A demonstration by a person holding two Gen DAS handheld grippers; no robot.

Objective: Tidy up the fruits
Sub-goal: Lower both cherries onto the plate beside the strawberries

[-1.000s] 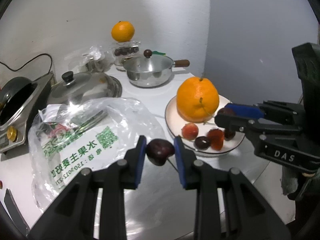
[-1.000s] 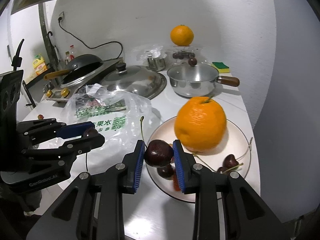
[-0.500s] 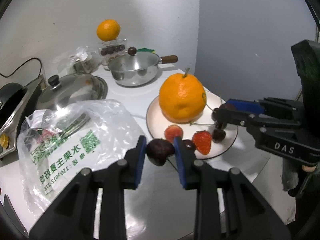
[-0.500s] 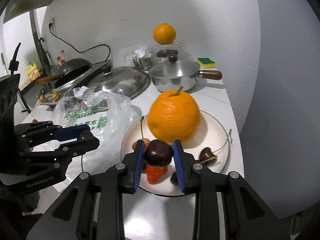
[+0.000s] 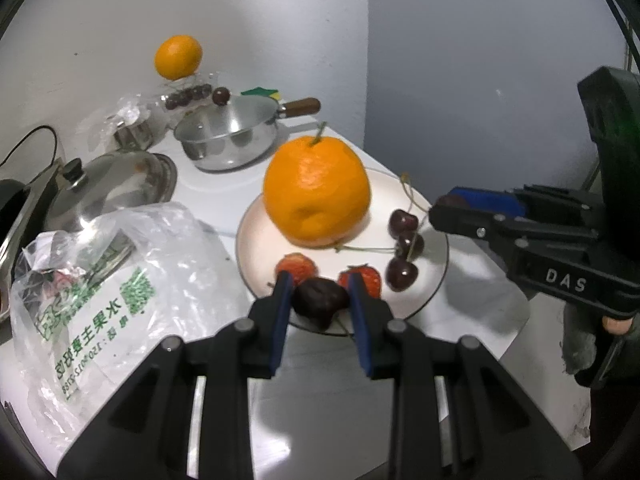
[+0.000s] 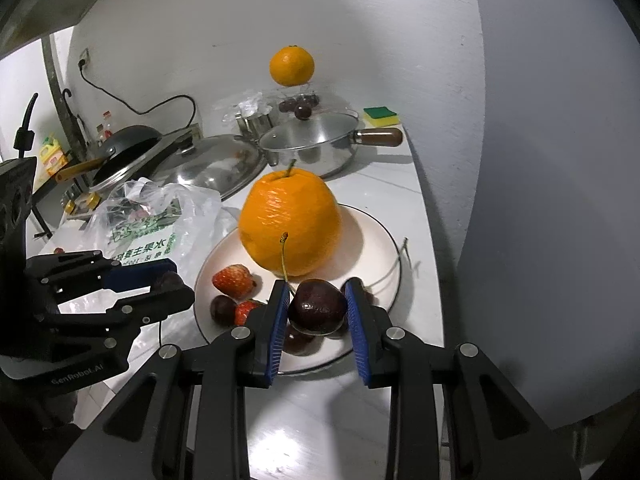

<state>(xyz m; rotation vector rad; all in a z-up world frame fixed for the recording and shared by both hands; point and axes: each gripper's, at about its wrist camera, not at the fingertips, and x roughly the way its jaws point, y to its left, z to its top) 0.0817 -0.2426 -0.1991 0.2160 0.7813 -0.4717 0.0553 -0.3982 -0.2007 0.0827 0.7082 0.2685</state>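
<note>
A white plate [image 5: 434,258] [image 6: 384,248] on the counter holds a big orange [image 5: 316,192] [image 6: 290,222], strawberries [image 5: 362,278] [image 6: 232,280] and several dark cherries [image 5: 402,274] [image 6: 222,308]. My left gripper [image 5: 320,300] is shut on a dark cherry [image 5: 318,304] just over the plate's near rim. My right gripper [image 6: 318,312] is shut on another dark cherry [image 6: 316,306] with its stem pointing up, above the plate's near side. Each gripper shows in the other's view, the right [image 5: 450,204] and the left [image 6: 172,280].
A printed plastic bag [image 5: 100,280] [image 6: 148,216] lies left of the plate. Behind stand a lidded steel pan [image 5: 228,136] [image 6: 312,148], a pot lid [image 5: 112,184], a second orange [image 5: 178,57] on a clear box of cherries, a sponge [image 6: 381,115], and a stove with a wok [image 6: 124,152].
Both grippers, each still holding its cherry, have moved towards the plate and slightly down; the plate and orange now sit closer and more central in both views.
</note>
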